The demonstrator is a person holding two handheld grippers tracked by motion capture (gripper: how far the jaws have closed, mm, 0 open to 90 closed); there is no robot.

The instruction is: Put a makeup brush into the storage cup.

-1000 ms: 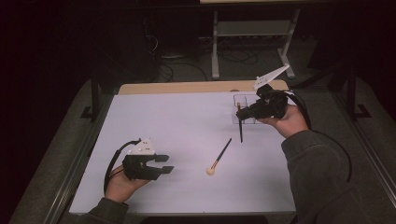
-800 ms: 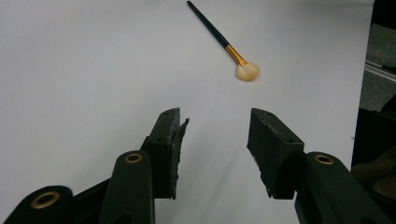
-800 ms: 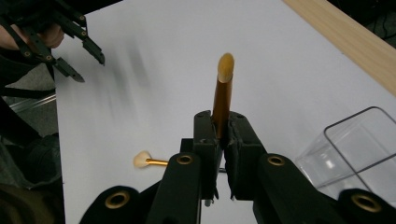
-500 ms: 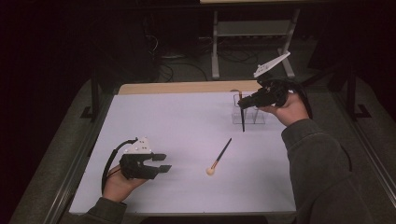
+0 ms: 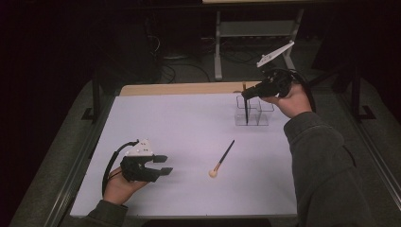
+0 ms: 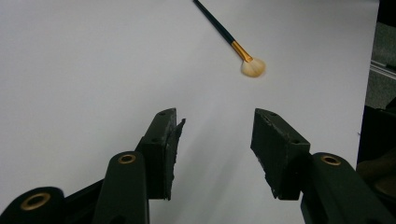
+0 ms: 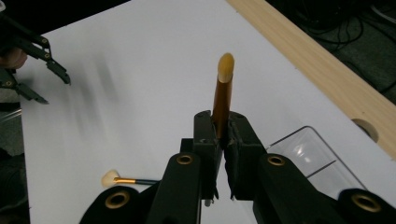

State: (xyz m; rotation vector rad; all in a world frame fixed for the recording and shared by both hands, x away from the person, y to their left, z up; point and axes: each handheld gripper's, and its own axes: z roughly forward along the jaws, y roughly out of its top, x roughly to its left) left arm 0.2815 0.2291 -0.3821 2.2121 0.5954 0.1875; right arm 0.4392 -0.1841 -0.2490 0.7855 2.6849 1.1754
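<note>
Two sets of tongs are working over the white desk (image 5: 189, 123). Nearest, the left tongs (image 5: 163, 164) are resting close to the desk's near-left edge with jaws standing apart and nothing between them. Just beyond, toward the middle, a loose brush (image 5: 222, 160) is lying flat, its pale bristle head (image 6: 252, 68) pointing toward the person, with bare surface stretching all around it. Farther back on the right, the right tongs (image 5: 246, 94) are gripping a second brush (image 7: 222, 95) upright, jaws pressed together on its handle, bristle tip uppermost. That brush is hanging above a clear divided holder (image 5: 253, 113), its lower end reaching down into it. Beyond the holder, the desk's wooden far edge (image 5: 179, 89) is running close by.
</note>
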